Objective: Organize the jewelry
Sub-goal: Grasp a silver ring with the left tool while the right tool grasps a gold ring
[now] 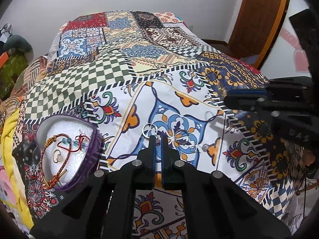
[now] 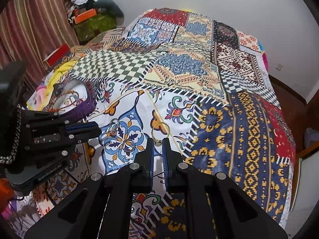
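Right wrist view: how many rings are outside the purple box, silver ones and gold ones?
Silver: 2, a silver ring in the left gripper and a second silver ring lying on the bedspread.
Gold: 1, the gold ring in the right gripper.
Total: 3.

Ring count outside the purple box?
3. A silver ring in the left fingers, a gold ring in the right fingers, and a second silver ring lying on the bedspread between them. The nearby sparkly piece is unclear.
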A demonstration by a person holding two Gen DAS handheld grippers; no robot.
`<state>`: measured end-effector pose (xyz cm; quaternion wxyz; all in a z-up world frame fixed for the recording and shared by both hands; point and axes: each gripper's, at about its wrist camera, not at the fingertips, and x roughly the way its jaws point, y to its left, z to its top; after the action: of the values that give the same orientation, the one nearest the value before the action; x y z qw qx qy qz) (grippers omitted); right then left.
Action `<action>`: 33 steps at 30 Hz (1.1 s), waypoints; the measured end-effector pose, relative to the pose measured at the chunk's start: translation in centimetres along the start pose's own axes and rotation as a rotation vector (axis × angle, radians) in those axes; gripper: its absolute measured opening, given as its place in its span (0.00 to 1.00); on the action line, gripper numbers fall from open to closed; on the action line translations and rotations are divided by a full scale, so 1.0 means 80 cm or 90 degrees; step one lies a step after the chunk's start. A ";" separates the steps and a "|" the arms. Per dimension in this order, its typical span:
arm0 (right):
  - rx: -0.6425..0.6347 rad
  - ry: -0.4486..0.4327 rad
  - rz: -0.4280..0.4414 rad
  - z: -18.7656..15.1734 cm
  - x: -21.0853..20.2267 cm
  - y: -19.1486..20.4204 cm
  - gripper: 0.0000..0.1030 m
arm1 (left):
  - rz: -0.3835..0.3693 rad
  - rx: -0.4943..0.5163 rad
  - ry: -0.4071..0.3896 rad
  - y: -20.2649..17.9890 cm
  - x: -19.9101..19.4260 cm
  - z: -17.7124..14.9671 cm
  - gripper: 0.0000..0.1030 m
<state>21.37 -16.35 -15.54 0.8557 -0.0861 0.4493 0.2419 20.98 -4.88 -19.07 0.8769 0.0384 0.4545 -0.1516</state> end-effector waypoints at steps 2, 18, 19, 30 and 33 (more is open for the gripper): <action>0.004 -0.004 0.001 -0.001 -0.004 -0.001 0.07 | 0.006 -0.003 0.010 0.002 0.004 0.001 0.06; 0.017 -0.009 -0.002 -0.009 -0.010 -0.015 0.07 | 0.020 -0.039 0.047 0.006 0.050 0.002 0.10; 0.017 -0.009 -0.002 -0.008 -0.010 -0.015 0.07 | 0.017 -0.042 0.045 0.006 0.049 0.002 0.10; 0.010 -0.031 0.007 0.007 -0.018 0.001 0.07 | 0.032 -0.038 -0.015 0.011 -0.001 0.005 0.10; 0.004 -0.041 0.011 0.014 -0.022 0.010 0.07 | 0.040 -0.040 -0.040 0.017 -0.024 0.008 0.10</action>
<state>20.97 -15.85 -13.41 0.8678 -0.0720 0.4229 0.2508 20.81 -3.29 -17.25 0.8959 0.0201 0.4297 -0.1111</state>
